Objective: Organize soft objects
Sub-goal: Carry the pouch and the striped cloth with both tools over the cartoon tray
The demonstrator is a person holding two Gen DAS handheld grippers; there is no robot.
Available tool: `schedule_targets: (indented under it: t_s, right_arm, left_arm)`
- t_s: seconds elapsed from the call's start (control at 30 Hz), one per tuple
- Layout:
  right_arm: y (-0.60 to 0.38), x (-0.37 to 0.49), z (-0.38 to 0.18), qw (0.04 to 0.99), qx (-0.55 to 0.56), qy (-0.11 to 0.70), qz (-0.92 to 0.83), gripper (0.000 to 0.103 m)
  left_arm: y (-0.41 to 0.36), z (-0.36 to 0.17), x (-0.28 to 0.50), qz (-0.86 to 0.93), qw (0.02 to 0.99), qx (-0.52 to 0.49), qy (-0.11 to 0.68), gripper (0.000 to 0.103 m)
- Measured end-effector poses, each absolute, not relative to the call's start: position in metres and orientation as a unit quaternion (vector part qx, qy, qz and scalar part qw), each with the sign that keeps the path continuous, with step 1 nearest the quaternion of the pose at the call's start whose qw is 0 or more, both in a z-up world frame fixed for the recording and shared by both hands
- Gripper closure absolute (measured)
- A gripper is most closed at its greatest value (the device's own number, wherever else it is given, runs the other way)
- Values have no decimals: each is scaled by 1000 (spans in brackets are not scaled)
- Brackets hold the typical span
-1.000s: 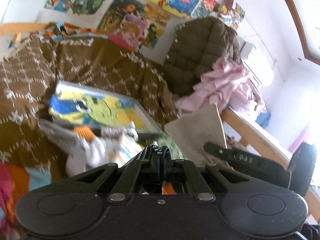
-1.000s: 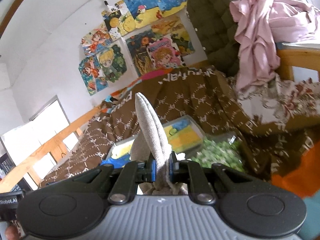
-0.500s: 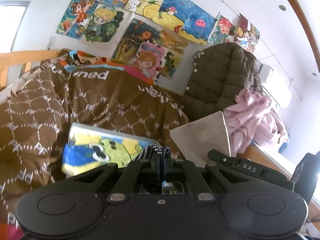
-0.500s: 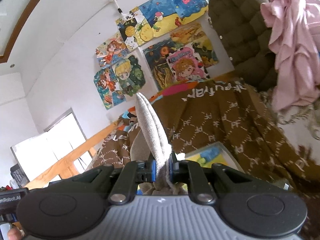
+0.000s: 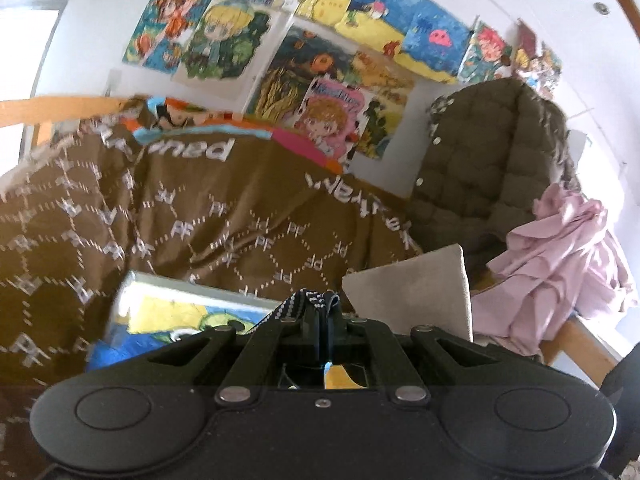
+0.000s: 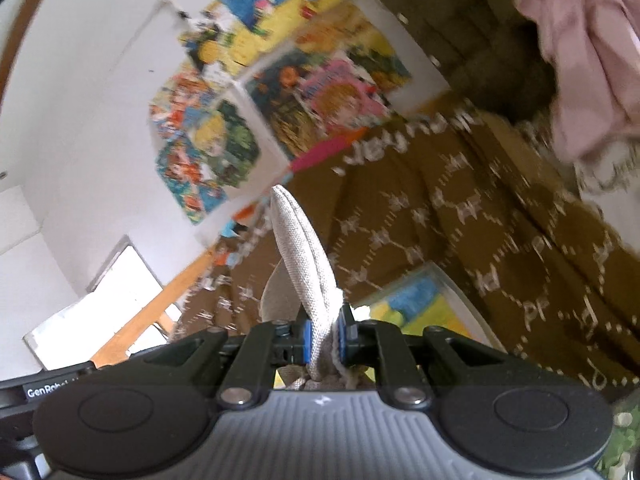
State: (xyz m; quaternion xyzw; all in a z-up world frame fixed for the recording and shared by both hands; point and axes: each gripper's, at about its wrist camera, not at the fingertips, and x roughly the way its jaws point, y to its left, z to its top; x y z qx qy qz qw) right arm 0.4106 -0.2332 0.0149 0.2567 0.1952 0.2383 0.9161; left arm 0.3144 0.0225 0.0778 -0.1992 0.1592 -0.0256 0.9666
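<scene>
From my left wrist camera, my left gripper (image 5: 320, 314) is pinched shut on a dark blue dotted strap (image 5: 310, 300), whose loop pokes up between the fingers; what hangs below it is hidden by the gripper body. Just right of it stands a grey fabric piece (image 5: 416, 292), its lower edge cut off by the same body. A colourful cartoon-printed box (image 5: 176, 320) lies on the brown patterned blanket (image 5: 208, 220), half covered by my gripper. Behind are a quilted olive jacket (image 5: 488, 160), a heap of pink cloth (image 5: 560, 256) and posters (image 5: 320, 40) on the wall.

From my right wrist camera, heavily blurred, my right gripper (image 6: 323, 338) is clamped on that grey fabric piece (image 6: 304, 256), which rises as a narrow folded edge between the blue pads (image 6: 306, 340). The box (image 6: 424, 300) shows beside it on the blanket (image 6: 460, 220); the pink cloth (image 6: 580, 48) is cut off at upper right.
</scene>
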Motion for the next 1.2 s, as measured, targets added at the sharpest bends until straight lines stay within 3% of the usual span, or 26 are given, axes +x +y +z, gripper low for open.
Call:
schedule_targets:
  t_s: [0.33, 0.7, 0.87, 0.97, 1.03, 1.2]
  right_arm:
    - [-233, 450, -22, 909, 222, 289, 200, 89]
    - [-218, 444, -20, 910, 182, 317, 198, 81]
    - [-216, 442, -18, 908, 173, 327, 197, 73]
    - [-216, 441, -16, 906, 173, 329, 201, 68]
    - [-214, 438, -13, 907, 168, 328, 204, 57]
    - [-214, 428, -1, 913, 153, 320, 200, 41]
  left_arm:
    - [5, 28, 369, -19, 953, -219, 206, 100]
    - [16, -10, 385, 5, 925, -251, 285, 98]
    - [23, -17, 384, 20, 914, -269, 303, 83]
    - [28, -18, 381, 25, 909, -283, 304, 69]
    - [29, -17, 378, 30, 909, -285, 303, 52]
    - [33, -8, 366, 41, 911, -293, 288, 35]
